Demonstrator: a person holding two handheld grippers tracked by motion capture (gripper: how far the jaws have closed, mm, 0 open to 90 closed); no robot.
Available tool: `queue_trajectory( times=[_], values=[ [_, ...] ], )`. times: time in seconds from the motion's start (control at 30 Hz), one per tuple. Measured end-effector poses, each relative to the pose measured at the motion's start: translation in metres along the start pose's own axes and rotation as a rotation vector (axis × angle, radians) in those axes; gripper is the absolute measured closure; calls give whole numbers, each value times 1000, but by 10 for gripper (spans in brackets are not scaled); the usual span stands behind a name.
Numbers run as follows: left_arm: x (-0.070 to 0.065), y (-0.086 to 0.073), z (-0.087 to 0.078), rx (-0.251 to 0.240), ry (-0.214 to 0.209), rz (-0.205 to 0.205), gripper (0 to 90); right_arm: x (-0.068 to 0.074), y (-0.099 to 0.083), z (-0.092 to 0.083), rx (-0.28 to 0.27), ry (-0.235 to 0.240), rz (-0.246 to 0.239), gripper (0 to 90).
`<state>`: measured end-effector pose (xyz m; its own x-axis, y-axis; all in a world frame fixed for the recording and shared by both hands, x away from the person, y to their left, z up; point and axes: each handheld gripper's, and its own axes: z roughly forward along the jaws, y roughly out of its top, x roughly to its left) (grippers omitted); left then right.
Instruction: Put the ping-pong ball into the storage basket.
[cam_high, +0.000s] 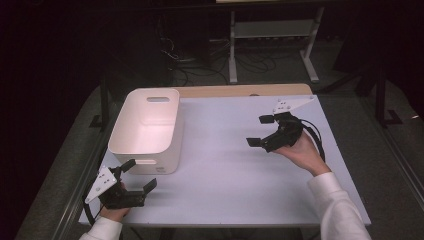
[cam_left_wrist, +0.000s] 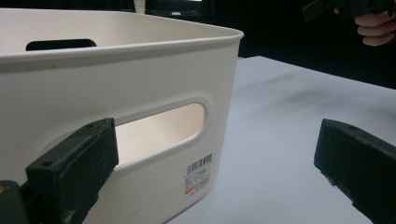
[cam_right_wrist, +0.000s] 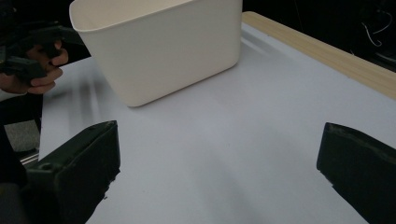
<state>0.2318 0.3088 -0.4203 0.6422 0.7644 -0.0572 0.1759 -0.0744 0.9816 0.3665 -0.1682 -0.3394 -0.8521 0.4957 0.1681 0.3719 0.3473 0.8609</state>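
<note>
White plastic, a handled storage bin stands left of centre in the high view, empty as far as can be seen. The left gripper waits at the lower left, jaws spread wide and holding nothing, just beside the bin's near wall, where the left gripper view shows a cut-out handle and a barcode label. The right gripper, equally wide and empty, hovers right of centre, well apart from the bin. A clean grasp likely means bringing one jaw through the handle slot before closing. The pale tabletop has a wooden strip along its far edge; cables trail across the dark floor beyond.
</note>
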Motion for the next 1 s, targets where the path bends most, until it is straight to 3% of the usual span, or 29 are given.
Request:
queue_trajectory(
  times=[0.4,1.0],
  values=[
    [0,0,0,-1,1,2,0,-5,-19,-6,-7,-12,30,0],
    [0,0,0,10,2,6,0,2,-40,-20,-53,-15,53,0]
  ],
)
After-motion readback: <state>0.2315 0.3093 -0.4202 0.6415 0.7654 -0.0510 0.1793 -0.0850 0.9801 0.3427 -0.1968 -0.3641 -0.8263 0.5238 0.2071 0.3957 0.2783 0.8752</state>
